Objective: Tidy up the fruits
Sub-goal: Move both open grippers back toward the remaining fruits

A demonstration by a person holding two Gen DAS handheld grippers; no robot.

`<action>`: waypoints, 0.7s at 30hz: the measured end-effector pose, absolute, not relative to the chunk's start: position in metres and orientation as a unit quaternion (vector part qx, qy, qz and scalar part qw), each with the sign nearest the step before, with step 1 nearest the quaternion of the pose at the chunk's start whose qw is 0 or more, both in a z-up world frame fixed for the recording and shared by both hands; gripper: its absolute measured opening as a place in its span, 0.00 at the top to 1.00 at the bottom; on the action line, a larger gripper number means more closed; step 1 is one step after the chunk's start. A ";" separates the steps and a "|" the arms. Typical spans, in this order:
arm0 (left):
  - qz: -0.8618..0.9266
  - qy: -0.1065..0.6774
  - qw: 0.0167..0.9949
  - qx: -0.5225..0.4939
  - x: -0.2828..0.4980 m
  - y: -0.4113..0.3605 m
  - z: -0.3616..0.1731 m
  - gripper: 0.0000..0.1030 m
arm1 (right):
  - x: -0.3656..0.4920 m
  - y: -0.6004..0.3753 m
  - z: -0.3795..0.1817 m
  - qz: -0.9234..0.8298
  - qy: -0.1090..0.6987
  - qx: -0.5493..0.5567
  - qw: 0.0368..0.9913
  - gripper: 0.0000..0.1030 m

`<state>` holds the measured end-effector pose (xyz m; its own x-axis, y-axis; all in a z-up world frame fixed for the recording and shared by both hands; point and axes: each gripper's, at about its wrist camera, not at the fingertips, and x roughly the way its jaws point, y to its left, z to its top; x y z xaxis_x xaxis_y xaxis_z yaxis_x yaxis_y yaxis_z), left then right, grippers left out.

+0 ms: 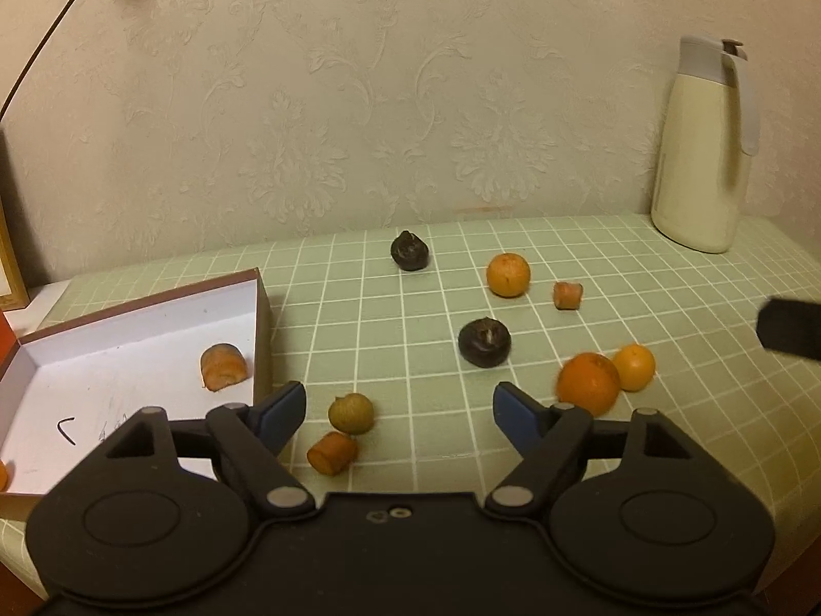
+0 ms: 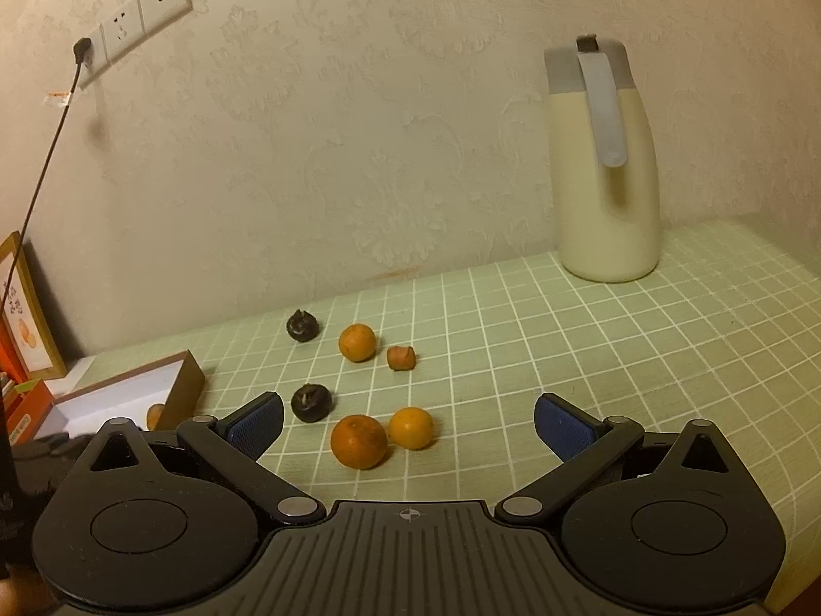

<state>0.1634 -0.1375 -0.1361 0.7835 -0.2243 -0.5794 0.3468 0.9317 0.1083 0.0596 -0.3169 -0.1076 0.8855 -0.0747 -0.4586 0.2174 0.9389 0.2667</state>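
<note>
While most of the fruit lies loose on the checked cloth, the sorting looks barely begun.
Left gripper [image 1: 399, 413]: jaws spread wide, holding nothing, above a carrot chunk [image 1: 332, 453] and a greenish fruit [image 1: 351, 413].
Right gripper [image 2: 409, 423]: wide open, empty, two oranges [image 2: 358, 441] just ahead.
Box [image 1: 259, 318]: one orange piece [image 1: 223, 365] inside.
Further back: two dark fruits [image 1: 484, 342], another orange [image 1: 508, 274], a carrot stub [image 1: 568, 295].
</note>
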 end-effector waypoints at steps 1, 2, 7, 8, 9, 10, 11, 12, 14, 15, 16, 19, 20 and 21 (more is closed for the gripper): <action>-0.150 0.293 0.938 0.104 0.165 -0.137 -0.138 0.29 | 0.060 -0.317 -0.109 -0.076 0.229 0.158 0.957 0.00; -0.150 0.296 0.938 0.102 0.167 -0.137 -0.139 0.30 | 0.061 -0.318 -0.109 -0.076 0.230 0.160 0.957 0.00; -0.138 0.307 0.935 0.109 0.174 -0.141 -0.152 0.36 | 0.063 -0.319 -0.112 -0.071 0.234 0.171 0.954 0.00; -0.131 0.307 0.937 0.109 0.174 -0.141 -0.155 0.37 | 0.063 -0.318 -0.112 -0.070 0.234 0.171 0.954 0.00; -0.126 0.307 0.937 0.109 0.173 -0.141 -0.157 0.37 | 0.063 -0.318 -0.112 -0.069 0.234 0.170 0.955 0.00; -0.124 0.311 0.936 0.110 0.173 -0.140 -0.159 0.38 | 0.063 -0.317 -0.112 -0.067 0.234 0.169 0.955 0.00; -0.124 0.315 0.934 0.113 0.174 -0.141 -0.162 0.38 | 0.064 -0.317 -0.112 -0.066 0.233 0.170 0.955 0.00; -0.124 0.318 0.932 0.118 0.175 -0.141 -0.164 0.38 | 0.064 -0.317 -0.112 -0.064 0.232 0.172 0.955 0.00; -0.121 0.326 0.930 0.121 0.177 -0.141 -0.169 0.38 | 0.065 -0.318 -0.112 -0.061 0.233 0.176 0.954 0.00; -0.119 0.331 0.929 0.118 0.179 -0.140 -0.171 0.38 | 0.066 -0.318 -0.113 -0.060 0.233 0.179 0.954 0.00; -0.114 0.334 0.928 0.115 0.181 -0.140 -0.173 0.38 | 0.066 -0.319 -0.113 -0.059 0.233 0.181 0.954 0.00; -0.102 0.338 0.929 0.114 0.186 -0.140 -0.176 0.38 | 0.066 -0.319 -0.112 -0.055 0.232 0.183 0.954 0.00; -0.102 0.340 0.928 0.113 0.188 -0.140 -0.177 0.38 | 0.066 -0.319 -0.111 -0.055 0.231 0.182 0.954 0.00; -0.101 0.342 0.928 0.113 0.190 -0.141 -0.178 0.38 | 0.066 -0.318 -0.111 -0.056 0.231 0.180 0.955 0.00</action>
